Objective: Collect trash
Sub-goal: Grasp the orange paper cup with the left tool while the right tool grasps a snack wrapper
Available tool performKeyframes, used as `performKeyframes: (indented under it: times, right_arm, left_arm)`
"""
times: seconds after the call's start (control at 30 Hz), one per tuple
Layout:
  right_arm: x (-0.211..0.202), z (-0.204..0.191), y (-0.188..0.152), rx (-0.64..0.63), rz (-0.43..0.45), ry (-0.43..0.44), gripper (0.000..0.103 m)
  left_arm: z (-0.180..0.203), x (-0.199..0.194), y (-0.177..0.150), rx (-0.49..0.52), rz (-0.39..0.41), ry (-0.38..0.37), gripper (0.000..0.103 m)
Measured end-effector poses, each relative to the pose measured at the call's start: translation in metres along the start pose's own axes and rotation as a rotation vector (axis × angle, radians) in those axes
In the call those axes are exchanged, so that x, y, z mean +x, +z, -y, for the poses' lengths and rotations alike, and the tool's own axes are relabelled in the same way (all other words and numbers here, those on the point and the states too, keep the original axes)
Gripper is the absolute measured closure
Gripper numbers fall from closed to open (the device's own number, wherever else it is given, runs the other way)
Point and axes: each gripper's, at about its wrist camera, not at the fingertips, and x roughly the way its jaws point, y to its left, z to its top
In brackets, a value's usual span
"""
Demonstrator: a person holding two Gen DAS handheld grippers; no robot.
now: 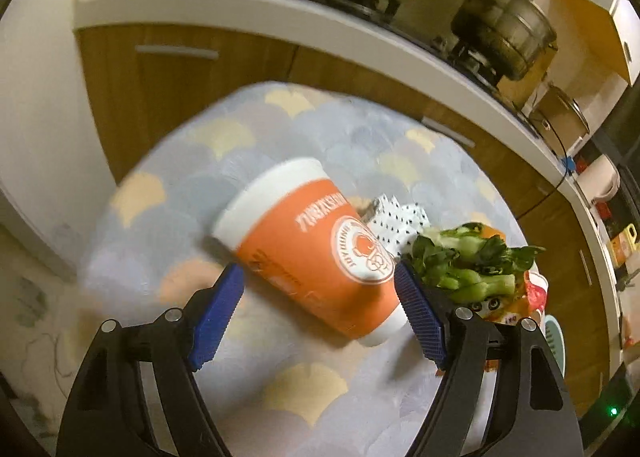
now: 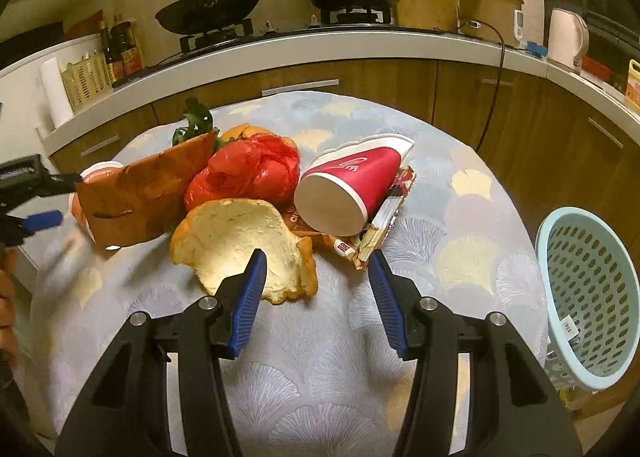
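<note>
Blue pads of the left tool (image 1: 318,289) stand apart, the orange cup (image 1: 316,253) lying between them, untouched. Right tool (image 2: 318,275) gapes too — orange peel (image 2: 244,245) just beside its left pad, red cup (image 2: 352,185) beyond.

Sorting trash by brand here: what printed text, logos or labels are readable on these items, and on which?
Orange cup: white lettering and a round emblem, upside down and blurred, unreadable.
Red cup: white script logo, not legible.
Snack wrapper: print too small.
Light blue basket: small sticker, unreadable.
Nothing reads clearly.
</note>
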Motion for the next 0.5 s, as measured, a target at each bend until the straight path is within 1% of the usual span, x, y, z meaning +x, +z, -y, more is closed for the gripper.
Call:
performKeyframes:
  times: [0.03,0.07,0.1,0.27,0.5]
  right_arm:
    - [0.000,-0.001,0.000,-0.004,0.001,0.001,0.054]
    - [0.000,-0.002,0.000,-0.008,0.001,0.001,0.054]
    - [0.000,-0.003,0.000,-0.011,0.002,0.000,0.054]
    - [-0.002,-0.005,-0.001,-0.021,0.015,0.012,0.054]
    - [-0.001,0.005,0.000,0.036,0.010,0.047,0.053]
  left_arm:
    - [0.002,0.007,-0.002,0.009,-0.008,0.005,0.027]
    - [0.005,0.012,-0.002,0.015,-0.006,0.009,0.024]
    - [0.007,0.016,-0.002,0.020,-0.002,0.015,0.023]
    - [0.013,0.035,0.009,0.062,0.021,0.045,0.020]
    - [0.023,0.045,0.011,0.125,0.040,0.102,0.017]
